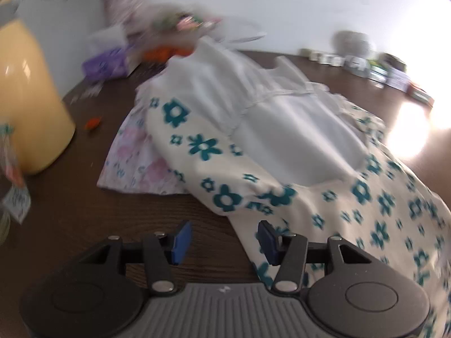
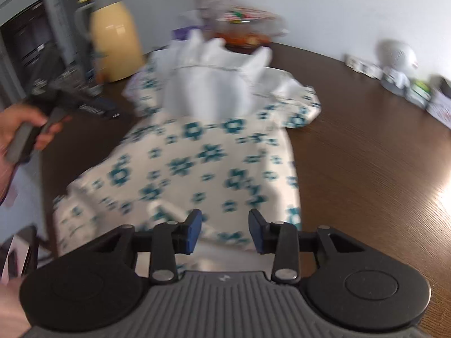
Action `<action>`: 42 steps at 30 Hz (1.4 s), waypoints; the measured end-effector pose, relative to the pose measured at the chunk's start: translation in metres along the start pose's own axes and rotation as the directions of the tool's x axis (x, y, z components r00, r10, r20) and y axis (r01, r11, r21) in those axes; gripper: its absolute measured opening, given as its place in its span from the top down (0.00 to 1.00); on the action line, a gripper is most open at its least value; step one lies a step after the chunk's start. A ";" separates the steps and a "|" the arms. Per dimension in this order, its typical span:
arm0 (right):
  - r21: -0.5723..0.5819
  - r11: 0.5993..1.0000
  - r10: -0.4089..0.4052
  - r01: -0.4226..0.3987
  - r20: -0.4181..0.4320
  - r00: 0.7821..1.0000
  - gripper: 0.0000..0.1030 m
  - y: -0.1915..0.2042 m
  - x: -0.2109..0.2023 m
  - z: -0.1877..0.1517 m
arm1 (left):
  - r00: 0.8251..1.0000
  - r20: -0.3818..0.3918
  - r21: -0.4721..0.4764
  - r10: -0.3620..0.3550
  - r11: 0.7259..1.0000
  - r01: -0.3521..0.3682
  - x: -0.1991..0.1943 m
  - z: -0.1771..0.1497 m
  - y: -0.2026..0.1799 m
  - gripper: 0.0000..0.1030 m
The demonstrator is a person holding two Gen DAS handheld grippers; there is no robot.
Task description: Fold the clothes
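Table [image 1: 70,202] w/ yellow jug [image 1: 31,98] left of clothes [image 1: 253,146].

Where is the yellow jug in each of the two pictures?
Left wrist view: yellow jug at the far left edge, left of the floral dress.
Right wrist view: jug at upper left, behind the dress.
Shared landmark: the white garment lying on the dress.
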State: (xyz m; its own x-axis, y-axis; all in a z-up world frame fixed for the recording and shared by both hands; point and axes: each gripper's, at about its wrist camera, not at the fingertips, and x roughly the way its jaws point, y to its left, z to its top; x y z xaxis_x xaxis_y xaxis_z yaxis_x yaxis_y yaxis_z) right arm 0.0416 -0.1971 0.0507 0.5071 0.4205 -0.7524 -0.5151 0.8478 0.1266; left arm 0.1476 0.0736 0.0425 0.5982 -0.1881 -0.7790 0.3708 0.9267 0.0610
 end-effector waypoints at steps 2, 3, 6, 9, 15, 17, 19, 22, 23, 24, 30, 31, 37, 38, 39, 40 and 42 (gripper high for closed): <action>-0.053 0.998 0.034 -0.035 -0.029 0.999 0.62 0.022 -0.005 -0.006 | 0.999 0.022 0.084 -0.030 0.996 0.028 -0.008 -0.009 -0.011 0.54; -0.075 0.996 0.045 -0.049 -0.053 0.998 0.60 0.033 -0.005 -0.011 | 0.999 0.029 0.126 -0.031 0.992 0.027 -0.008 -0.012 -0.020 0.55; -0.134 0.991 0.009 -0.023 -0.108 0.994 0.56 0.059 -0.003 -0.028 | 1.000 0.027 0.248 -0.012 0.969 0.005 0.000 -0.019 -0.043 0.61; -0.138 0.988 -0.081 0.067 -0.101 0.992 0.52 0.068 -0.013 -0.051 | 1.000 0.015 0.310 -0.004 0.951 -0.001 0.012 -0.022 -0.058 0.62; 0.023 0.980 -0.194 0.196 -0.070 0.978 0.38 0.043 -0.042 -0.084 | 1.000 0.017 0.391 0.007 0.920 -0.013 0.019 -0.023 -0.070 0.73; 0.101 0.973 -0.200 0.208 -0.086 0.976 0.39 0.031 -0.044 -0.091 | 1.000 0.020 0.430 0.013 0.902 -0.021 0.019 -0.025 -0.075 0.77; 0.154 0.971 -0.166 0.180 -0.099 0.981 0.42 0.025 -0.038 -0.096 | 0.999 0.028 0.482 0.034 0.875 -0.043 0.018 -0.029 -0.083 0.81; 0.172 0.972 -0.142 0.158 -0.105 0.984 0.78 0.025 -0.031 -0.100 | 0.997 0.033 0.566 0.072 0.821 -0.078 0.016 -0.040 -0.098 0.95; 0.164 0.977 -0.121 0.137 -0.107 0.987 0.88 0.026 -0.032 -0.100 | 0.996 0.035 0.594 0.088 0.799 -0.091 0.015 -0.045 -0.103 1.00; 0.154 0.981 -0.103 0.119 -0.109 0.989 0.93 0.028 -0.034 -0.100 | 0.994 0.038 0.622 0.103 0.776 -0.104 0.015 -0.050 -0.109 1.00; 0.097 0.973 -0.193 0.210 -0.158 0.968 0.99 -0.004 -0.045 -0.097 | 0.985 0.044 0.750 0.166 0.646 -0.142 -0.002 -0.082 -0.148 1.00; 0.096 0.966 -0.220 0.239 -0.169 0.961 0.99 -0.015 -0.046 -0.096 | 0.985 0.042 0.766 0.169 0.627 -0.140 -0.006 -0.088 -0.156 1.00; 0.087 0.909 -0.377 0.407 -0.239 0.895 0.99 -0.084 -0.054 -0.092 | 0.994 0.031 0.834 0.109 0.545 -0.086 -0.038 -0.120 -0.221 1.00; 0.087 0.898 -0.401 0.432 -0.250 0.882 0.99 -0.095 -0.055 -0.091 | 0.997 0.021 0.831 0.076 0.553 -0.059 -0.044 -0.121 -0.230 1.00; 0.103 0.890 -0.409 0.445 -0.252 0.877 0.99 -0.107 -0.056 -0.089 | 0.999 0.010 0.826 0.041 0.563 -0.031 -0.050 -0.121 -0.238 0.93; 0.120 0.881 -0.418 0.457 -0.254 0.872 0.98 -0.118 -0.057 -0.087 | 1.000 -0.001 0.814 0.011 0.581 -0.006 -0.055 -0.118 -0.242 0.86; 0.168 0.870 -0.421 0.464 -0.240 0.875 0.96 -0.132 -0.063 -0.085 | 1.000 0.014 0.767 -0.027 0.642 0.006 -0.066 -0.104 -0.237 0.68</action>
State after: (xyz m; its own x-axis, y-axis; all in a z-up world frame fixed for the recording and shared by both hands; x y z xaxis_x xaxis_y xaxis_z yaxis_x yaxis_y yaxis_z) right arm 0.0189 -0.3629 0.0267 0.4950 -0.0665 -0.8664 -0.0962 0.9867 -0.1307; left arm -0.0538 -0.1001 0.0144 0.5980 -0.2179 -0.7713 0.7866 0.3440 0.5127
